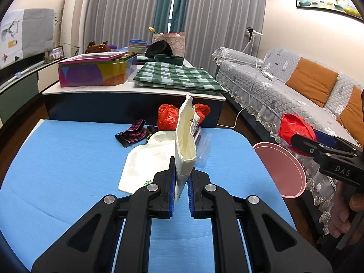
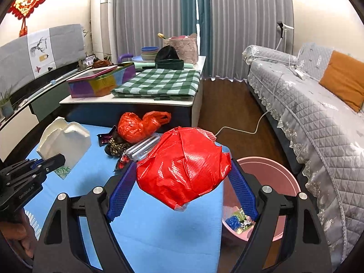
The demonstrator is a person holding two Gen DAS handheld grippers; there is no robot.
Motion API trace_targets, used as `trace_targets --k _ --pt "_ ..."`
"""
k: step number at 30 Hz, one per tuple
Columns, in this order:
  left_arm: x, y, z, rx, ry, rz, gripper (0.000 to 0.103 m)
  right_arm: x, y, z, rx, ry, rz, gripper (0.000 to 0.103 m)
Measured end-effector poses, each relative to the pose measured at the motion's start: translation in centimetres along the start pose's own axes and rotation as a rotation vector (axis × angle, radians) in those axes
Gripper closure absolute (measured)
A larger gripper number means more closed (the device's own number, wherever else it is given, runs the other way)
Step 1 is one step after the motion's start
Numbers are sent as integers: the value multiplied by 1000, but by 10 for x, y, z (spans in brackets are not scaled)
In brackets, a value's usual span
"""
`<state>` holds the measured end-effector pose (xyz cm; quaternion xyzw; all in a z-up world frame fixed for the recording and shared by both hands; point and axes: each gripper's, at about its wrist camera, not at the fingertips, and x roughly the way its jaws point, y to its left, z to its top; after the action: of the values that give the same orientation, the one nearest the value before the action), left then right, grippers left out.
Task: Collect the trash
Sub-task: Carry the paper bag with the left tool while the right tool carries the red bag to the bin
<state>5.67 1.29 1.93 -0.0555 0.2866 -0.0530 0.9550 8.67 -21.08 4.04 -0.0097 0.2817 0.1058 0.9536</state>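
Blue tabletop (image 1: 68, 159) below: your left claw (image 1: 181, 182), tilted downward, pinches a cream wrapper (image 1: 185, 141); your right claw (image 2: 182, 177) grips a red bag (image 2: 184, 163) beside the pink bin (image 2: 273, 177).

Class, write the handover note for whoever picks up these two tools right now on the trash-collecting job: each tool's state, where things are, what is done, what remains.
Left tool: shut on the white paper bag, lifted above the blue table.
Right tool: jaws wide, clamped on the crumpled red bag, at the table's edge beside the pink bin.
Done: some trash already lies in the bin.
Left: drop both held pieces into the bin, then fetch the orange bag, clear wrapper and dark wrappers from the table's far end.
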Motion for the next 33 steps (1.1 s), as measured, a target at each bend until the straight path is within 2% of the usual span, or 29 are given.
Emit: trace_targets --k 19,33 --pt "13 -34 -8 36 8 -32 94 -4 -26 -3 15 -24 -44 23" --pt "12 -45 -8 44 17 -53 94 -5 -37 2 37 -34 -62 23"
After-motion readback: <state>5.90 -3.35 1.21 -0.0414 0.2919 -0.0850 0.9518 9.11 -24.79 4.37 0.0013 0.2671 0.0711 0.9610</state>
